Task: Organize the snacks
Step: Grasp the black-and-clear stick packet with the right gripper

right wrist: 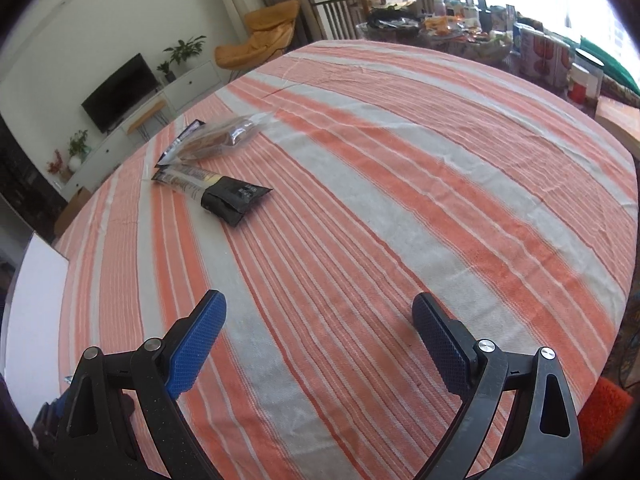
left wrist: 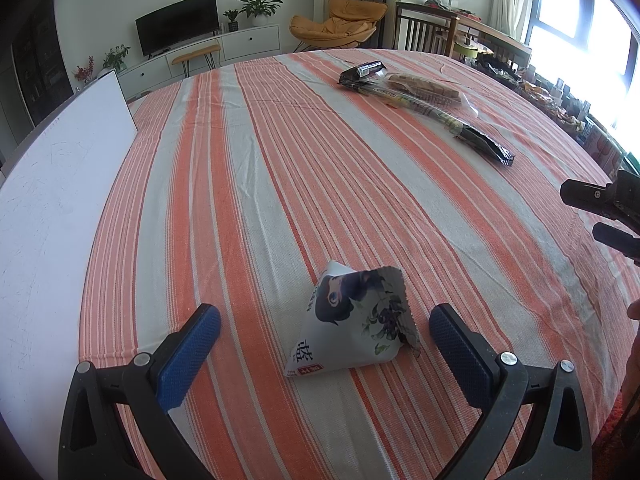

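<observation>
Barely begun: triangular snack pouch (left wrist: 352, 320) loose between spread left gripper (left wrist: 324, 330) fingers; right gripper (right wrist: 319, 330) spread, empty; long packets (right wrist: 212, 190) still scattered on desk (right wrist: 440, 160).

Right hand-held gripper (right wrist: 320, 332) agape, snack packets (right wrist: 212, 172) beyond, perhaps three

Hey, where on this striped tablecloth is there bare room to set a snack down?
Bare cloth lies between the white triangular packet and the long black packet, and ahead of the open right gripper. The far corner is crowded: the clear biscuit packet and small black packet touch there.
</observation>
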Available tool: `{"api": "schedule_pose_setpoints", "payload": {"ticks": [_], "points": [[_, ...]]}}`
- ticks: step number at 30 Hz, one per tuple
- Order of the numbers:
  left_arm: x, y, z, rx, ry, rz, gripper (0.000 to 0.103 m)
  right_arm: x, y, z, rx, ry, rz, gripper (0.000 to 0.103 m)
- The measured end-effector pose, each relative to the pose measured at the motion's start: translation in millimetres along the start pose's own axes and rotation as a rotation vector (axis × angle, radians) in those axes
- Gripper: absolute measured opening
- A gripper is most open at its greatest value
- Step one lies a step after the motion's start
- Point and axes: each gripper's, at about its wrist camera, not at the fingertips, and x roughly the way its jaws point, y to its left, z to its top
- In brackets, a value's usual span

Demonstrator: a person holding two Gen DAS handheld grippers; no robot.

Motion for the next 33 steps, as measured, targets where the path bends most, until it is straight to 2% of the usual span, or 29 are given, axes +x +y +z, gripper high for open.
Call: {"api": "schedule_pose_setpoints", "payload": {"ticks": [3, 6, 7, 9, 12, 18, 19, 21, 22, 23, 24, 25, 26, 29, 33], "points": [[-0.3, 0.4, 0.2, 0.0, 0.0, 0.001, 0.103, -1.6, 24.9, 31.3, -0.134, 0.026, 0.09, 0.096], [-0.3, 0.3, 0.2, 0.0, 0.0, 0.001, 0.103, 19.9, 65.1, 64.2, -0.279, 0.144, 0.165, 0.095], [-0.3, 0.3, 0.2, -0.001, 0.0, 0.001, 0.103, 28.5, 77.1, 72.8, -0.322, 0.168, 0.159, 0.095], [-0.2, 0.4, 0.3, 0.0, 0.0, 0.001, 0.103, 49.1, 102.7, 84.0, -0.425, 0.191, 0.09, 0.095], [-0.3, 0.3, 0.2, 0.0, 0.0, 0.001, 0.103, 83.2, 120.3, 94.2, -0.511, 0.225, 0.013, 0.094], [-0.3, 0.2, 0.1, 0.0, 0.0, 0.001, 0.103, 129.9, 116.7, 93.6, -0.471, 0.296, 0.015, 0.095], [-0.2, 0.1, 0.1, 0.0, 0.0, 0.001, 0.103, 128.5, 118.5, 93.3, -0.482, 0.264, 0.013, 0.094], [-0.3, 0.2, 0.1, 0.0, 0.0, 0.001, 0.103, 130.4, 122.3, 92.2, -0.504, 0.266, 0.014, 0.092], [-0.2, 0.1, 0.0, 0.0, 0.0, 0.002, 0.103, 130.0, 123.9, 91.6, -0.524, 0.267, -0.003, 0.089], [-0.1, 0.2, 0.1, 0.0, 0.0, 0.002, 0.103, 127.5, 125.2, 91.1, -0.546, 0.262, -0.013, 0.077], [0.0, 0.4, 0.0, 0.0, 0.0, 0.002, 0.103, 124.4, 125.3, 91.7, -0.549, 0.264, -0.006, 0.056], [-0.2, 0.2, 0.1, 0.0, 0.0, 0.001, 0.103, 120.4, 123.6, 92.8, -0.541, 0.272, -0.007, 0.044], [-0.1, 0.5, 0.4, 0.0, 0.0, 0.002, 0.103, 117.6, 120.0, 92.2, -0.521, 0.292, 0.009, 0.037], [0.1, 0.6, 0.7, 0.0, 0.0, 0.002, 0.103, 105.2, 108.7, 81.3, -0.496, 0.317, 0.031, 0.031], [0.1, 0.4, 0.6, -0.002, 0.0, 0.003, 0.103, 73.4, 88.2, 47.9, -0.442, 0.334, 0.061, 0.028]]}}
